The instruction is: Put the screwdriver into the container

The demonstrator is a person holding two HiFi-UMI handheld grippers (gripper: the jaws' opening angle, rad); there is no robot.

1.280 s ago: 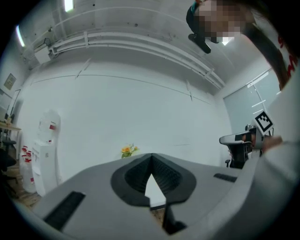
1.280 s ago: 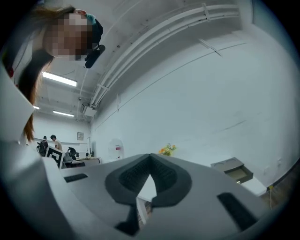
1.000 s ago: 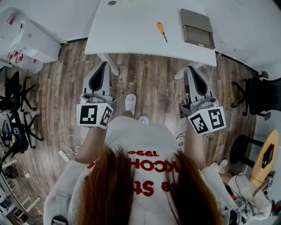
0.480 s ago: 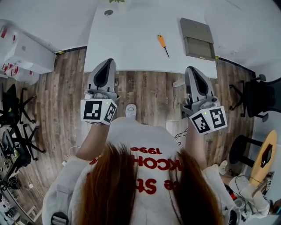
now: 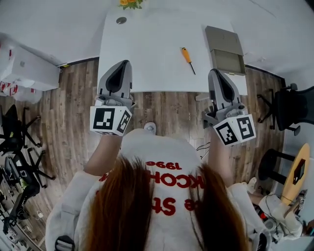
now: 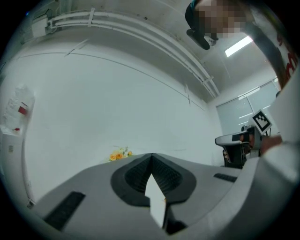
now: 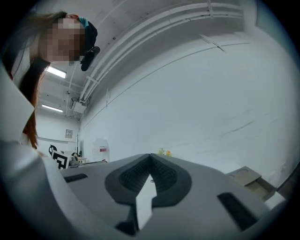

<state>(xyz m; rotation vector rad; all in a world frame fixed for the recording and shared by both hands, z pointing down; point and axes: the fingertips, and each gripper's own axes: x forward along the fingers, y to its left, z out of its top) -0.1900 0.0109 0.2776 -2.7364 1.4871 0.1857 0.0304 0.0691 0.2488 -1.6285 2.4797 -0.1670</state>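
The left gripper (image 5: pixel 120 66) and right gripper (image 5: pixel 216 74) each had their jaws together, holding nothing, at the near edge of the table (image 5: pixel 147 54). The screwdriver (image 5: pixel 188 58) lay on the table, just left of the container (image 5: pixel 225 49).

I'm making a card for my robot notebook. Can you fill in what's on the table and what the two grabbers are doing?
table: white
screwdriver: orange handle, lying flat on the table, nothing touching it
container: grey-brown box, open, just right of the screwdriver, not touching it
flowers: yellow-orange, at the table's far edge
left gripper: jaws together, holding nothing, by the table's near edge
right gripper: jaws together, holding nothing, by the near edge, closer to the screwdriver
job: not started
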